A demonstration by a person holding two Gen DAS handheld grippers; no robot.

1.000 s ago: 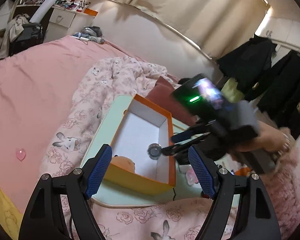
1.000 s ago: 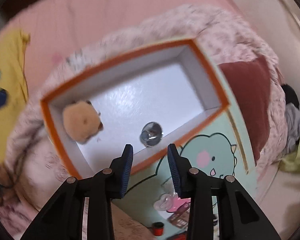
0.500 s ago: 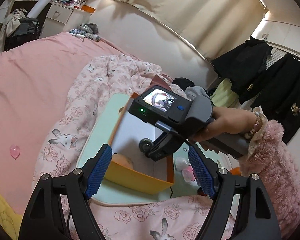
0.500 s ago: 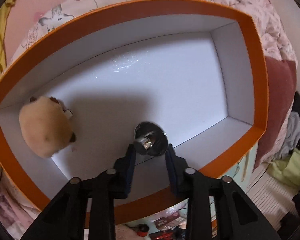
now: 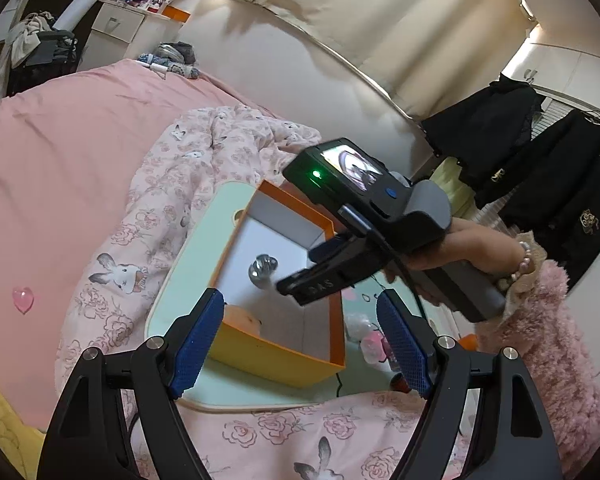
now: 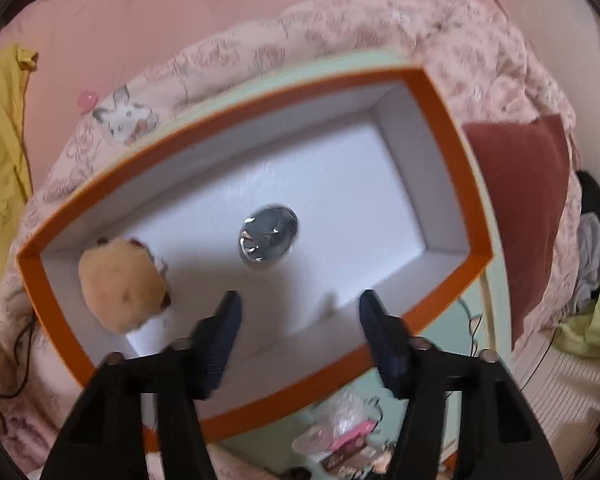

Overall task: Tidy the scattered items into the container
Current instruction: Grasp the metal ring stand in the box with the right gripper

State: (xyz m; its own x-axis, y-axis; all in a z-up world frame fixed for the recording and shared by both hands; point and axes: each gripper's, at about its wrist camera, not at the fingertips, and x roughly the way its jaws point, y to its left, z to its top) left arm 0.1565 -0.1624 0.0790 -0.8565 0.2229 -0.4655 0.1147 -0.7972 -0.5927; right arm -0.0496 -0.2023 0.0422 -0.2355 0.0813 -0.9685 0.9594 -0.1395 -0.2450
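Note:
An orange box [image 6: 448, 128] with a white inside stands on a mint board [image 5: 204, 256] on the bed. A shiny silver piece [image 6: 269, 237] lies loose on the box floor, and it also shows in the left wrist view [image 5: 262, 269]. A tan plush toy [image 6: 122, 290] sits in the box's near-left corner. My right gripper [image 6: 300, 304] points down over the box; its jaws are opening and nothing is between them. My left gripper [image 5: 300, 300] hangs open just short of the box's front wall [image 5: 284, 354], with nothing in it.
A pink wrapped packet [image 6: 344, 428] and small bits lie on the board beside the box. A pink heart [image 5: 23, 299] rests on the pink sheet at left. A maroon cushion [image 6: 520, 184] sits beyond the box, and a yellow cloth [image 6: 0, 140] lies at far left.
The right gripper carried the silver piece into the box between its pads, then spread its jaws; the piece now lies free on the box floor. The left gripper stayed put.

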